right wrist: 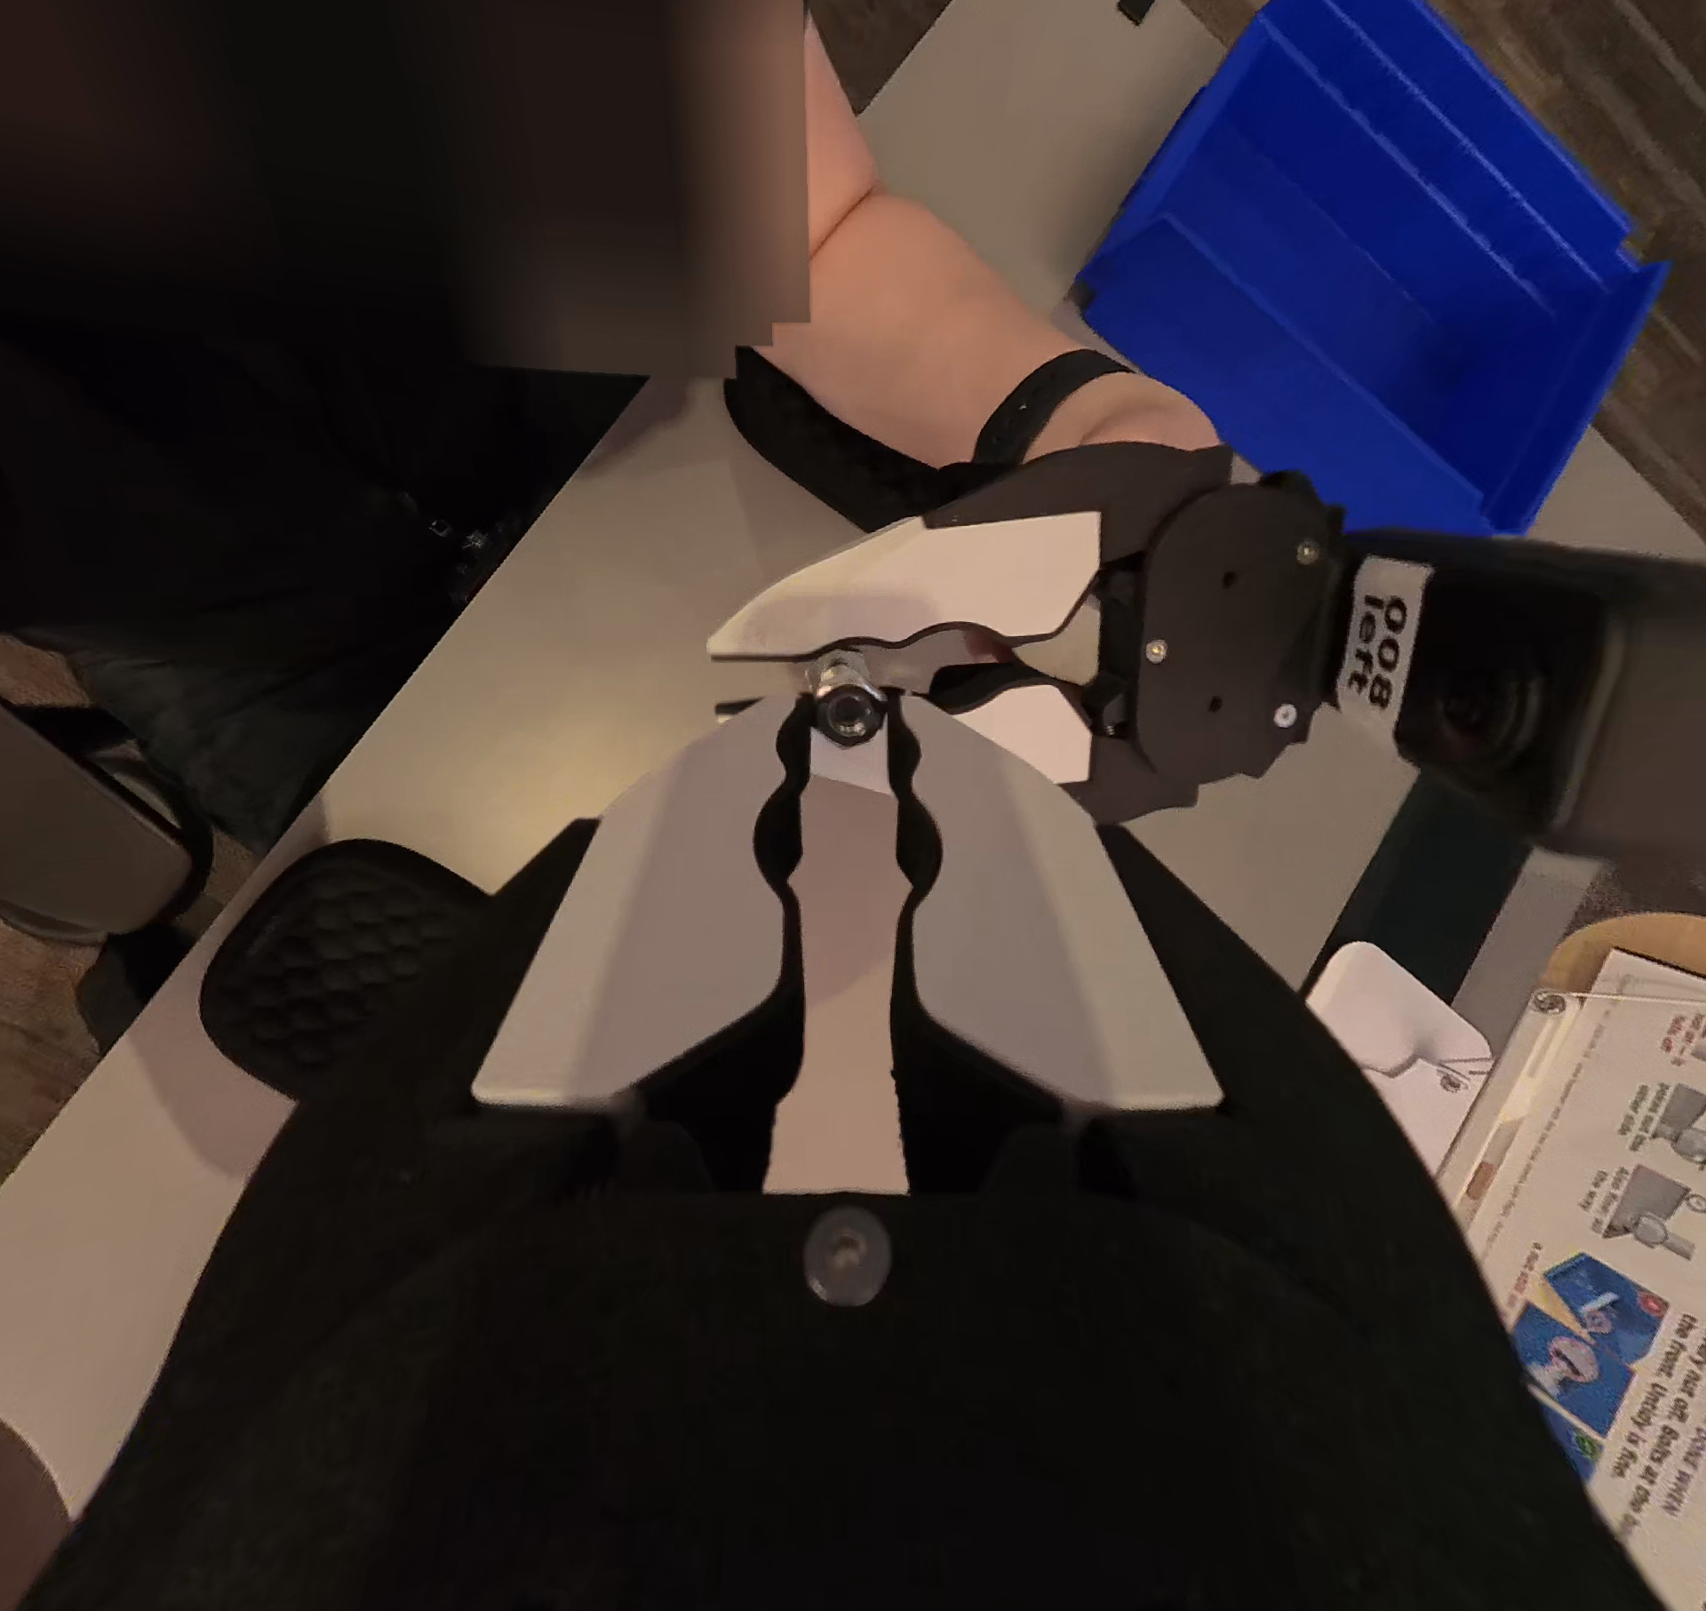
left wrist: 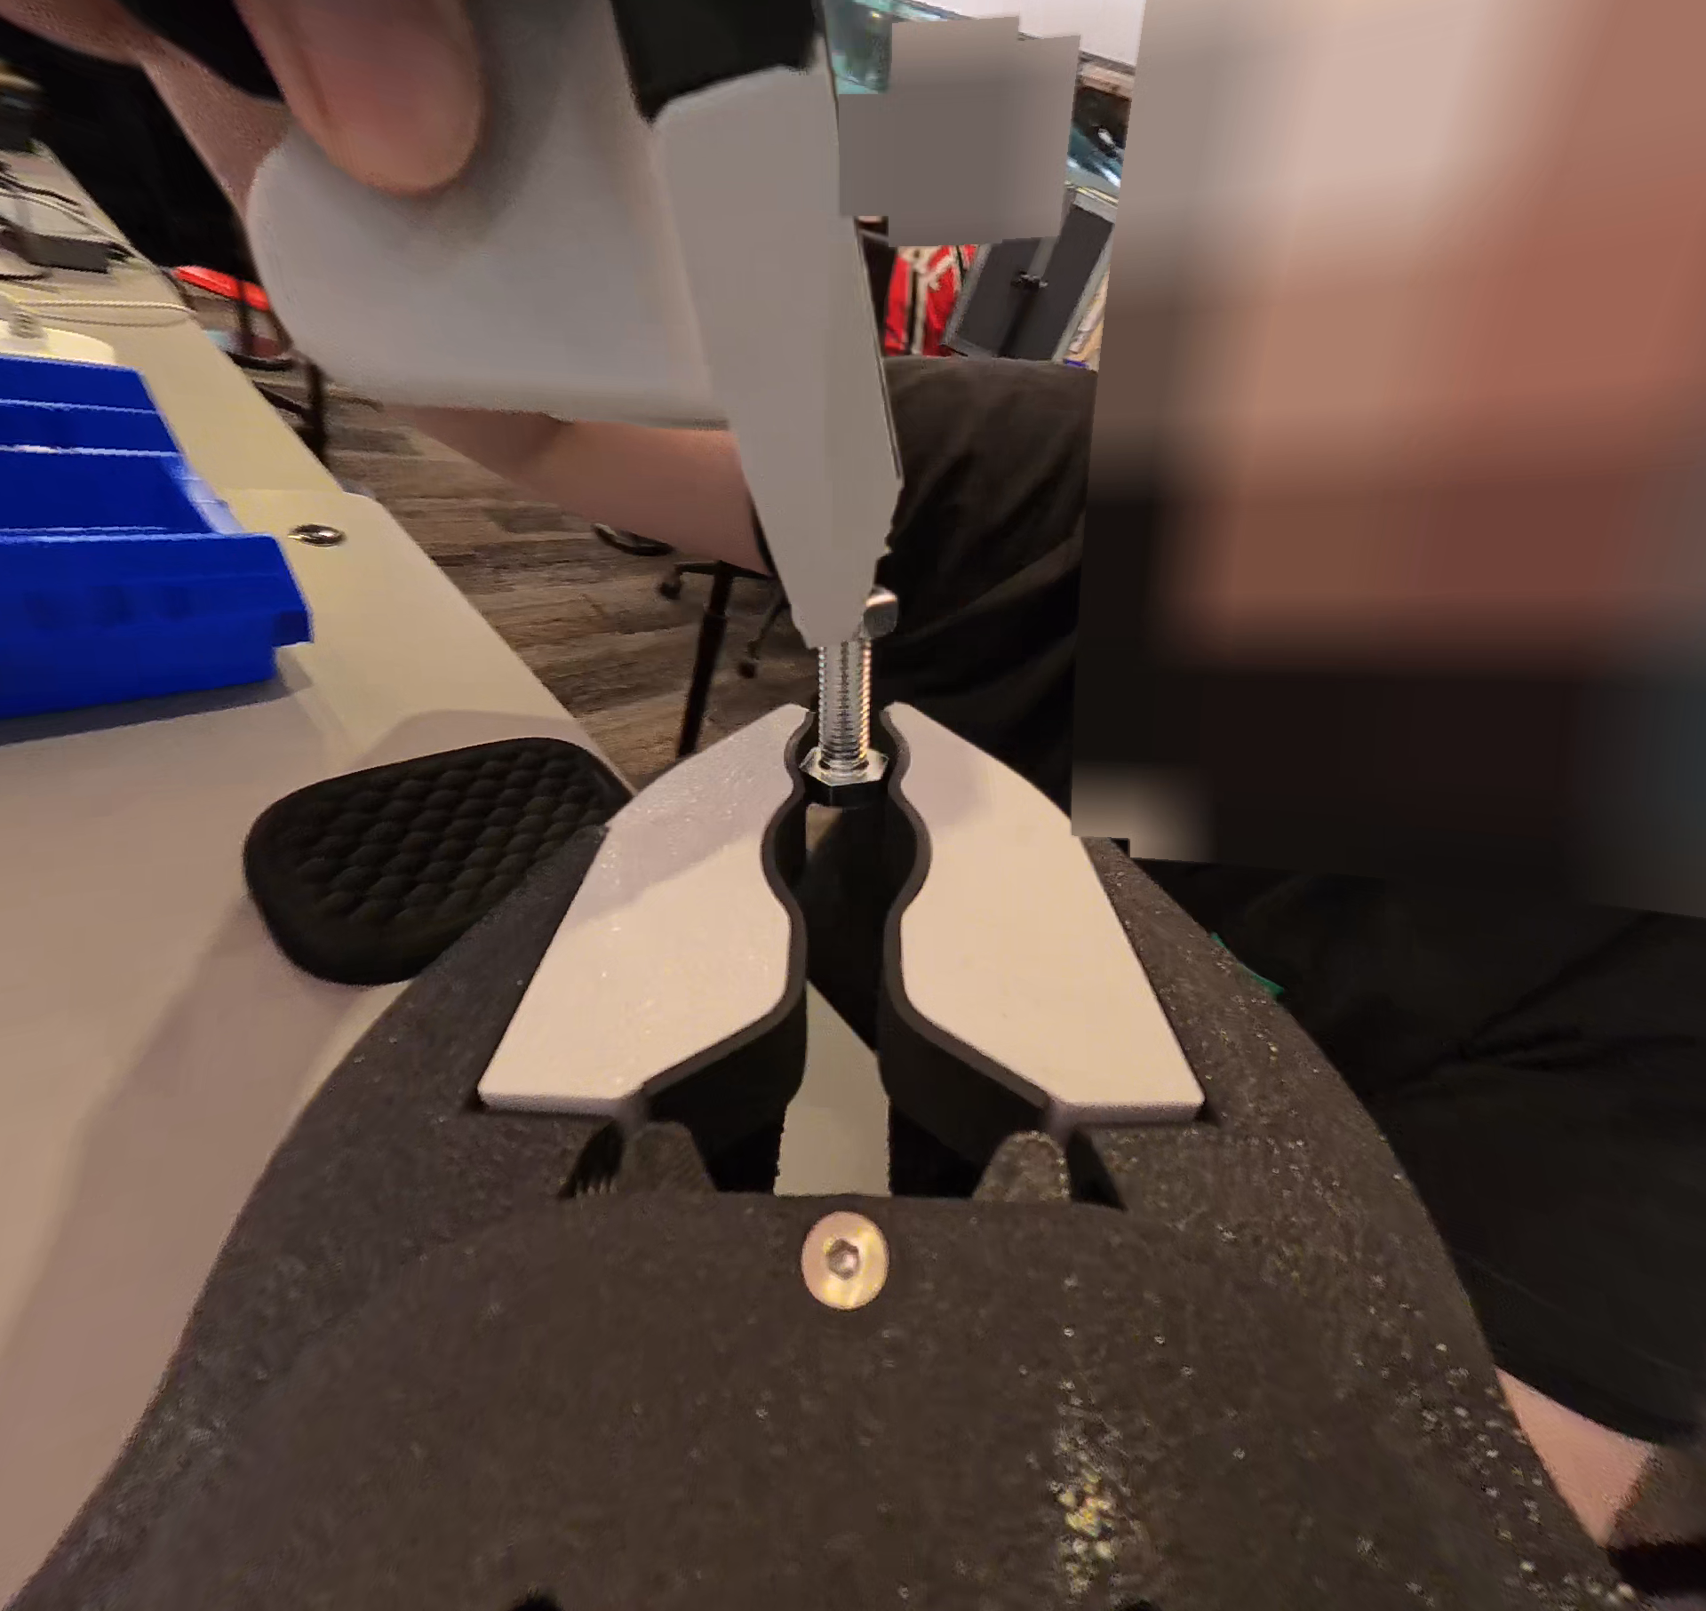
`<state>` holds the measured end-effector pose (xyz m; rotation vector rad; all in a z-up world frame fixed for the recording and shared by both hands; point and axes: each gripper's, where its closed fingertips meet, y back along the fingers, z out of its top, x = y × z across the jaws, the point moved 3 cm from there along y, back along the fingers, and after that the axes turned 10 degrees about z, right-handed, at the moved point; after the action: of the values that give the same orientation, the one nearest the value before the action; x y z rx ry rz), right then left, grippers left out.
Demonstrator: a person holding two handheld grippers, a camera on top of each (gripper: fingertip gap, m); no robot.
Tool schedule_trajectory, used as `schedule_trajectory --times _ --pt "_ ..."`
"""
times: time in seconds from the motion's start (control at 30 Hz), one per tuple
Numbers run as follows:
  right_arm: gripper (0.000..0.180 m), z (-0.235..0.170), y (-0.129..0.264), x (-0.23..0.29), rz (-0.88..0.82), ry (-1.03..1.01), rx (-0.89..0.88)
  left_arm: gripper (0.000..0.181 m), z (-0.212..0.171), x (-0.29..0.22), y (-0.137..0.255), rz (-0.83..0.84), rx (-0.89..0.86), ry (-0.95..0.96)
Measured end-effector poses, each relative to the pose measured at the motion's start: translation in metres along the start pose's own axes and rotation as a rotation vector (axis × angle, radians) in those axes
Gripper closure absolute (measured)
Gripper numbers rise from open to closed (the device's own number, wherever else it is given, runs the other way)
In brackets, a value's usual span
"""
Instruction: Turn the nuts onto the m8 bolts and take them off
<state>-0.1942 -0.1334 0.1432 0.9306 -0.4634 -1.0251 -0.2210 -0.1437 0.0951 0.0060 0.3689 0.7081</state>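
You have a bright threaded steel bolt [left wrist: 845, 717] with a shiny hexagonal metal nut [left wrist: 842, 770] on it. Your matt light-grey plastic fingers [left wrist: 665, 920] sit in a rough, speckled black gripper body [left wrist: 831, 1428]. The smooth pale-grey bench [left wrist: 138, 828] carries a glossy blue plastic bin [right wrist: 1366, 228] and a textured black rubbery pad [left wrist: 415, 856].

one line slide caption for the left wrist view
Left tool grips a silver hex nut while the right tool holds the threaded steel bolt upright above it.
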Motion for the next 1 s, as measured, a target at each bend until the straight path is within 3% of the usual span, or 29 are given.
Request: schedule_trajectory --times 0.13,0.33,0.5,0.77,1.0 --pt "0.149 0.003 0.020 -0.021 -0.187 -0.091 -0.103 0.169 0.009 0.024 0.008 0.263 -0.031 -0.052" --pt "0.140 -0.008 0.046 -0.043 -0.375 -0.457 -0.187 0.169 0.024 0.055 0.025 0.664 -0.084 -0.147" --pt "0.141 -0.040 0.054 -0.058 -0.522 -0.815 -0.091 0.169 0.032 0.081 0.047 1.095 -0.065 -0.260" --pt "0.145 -0.067 0.053 -0.081 -0.516 -1.080 -0.171 0.169 0.033 0.099 0.073 1.401 -0.065 -0.273" --pt "0.149 -0.066 0.044 -0.086 -0.404 -1.141 -0.252 0.169 0.030 0.103 0.077 1.437 -0.044 -0.252"
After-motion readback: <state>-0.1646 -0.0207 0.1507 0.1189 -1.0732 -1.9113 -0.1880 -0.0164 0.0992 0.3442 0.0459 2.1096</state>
